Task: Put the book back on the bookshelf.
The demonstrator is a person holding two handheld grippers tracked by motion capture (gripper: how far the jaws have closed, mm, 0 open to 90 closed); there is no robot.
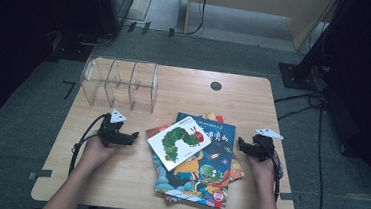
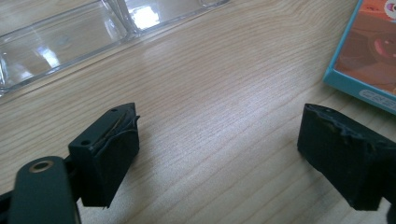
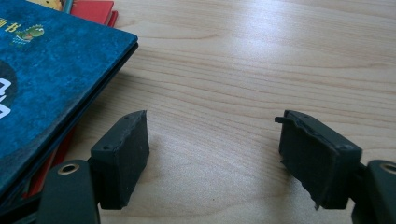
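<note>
A stack of picture books lies at the table's middle. A white caterpillar book (image 1: 179,141) is on top, tilted, over a dark blue book (image 1: 203,171) (image 3: 42,79), with red and orange books (image 3: 95,10) under them. My left gripper (image 1: 132,137) (image 2: 219,123) rests on the wood left of the stack, open, with bare table between its jaws. A blue-edged book corner (image 2: 369,56) lies ahead to its right. On the stack's other side my right gripper (image 1: 241,143) (image 3: 212,123) is open over bare wood, beside the blue book's edge.
A clear plastic organiser (image 1: 120,84) (image 2: 60,44) with upright dividers stands at the table's back left. A small dark round cap (image 1: 216,86) sits in the wooden table (image 1: 253,110) near its far edge. Cables trail over the floor at the right.
</note>
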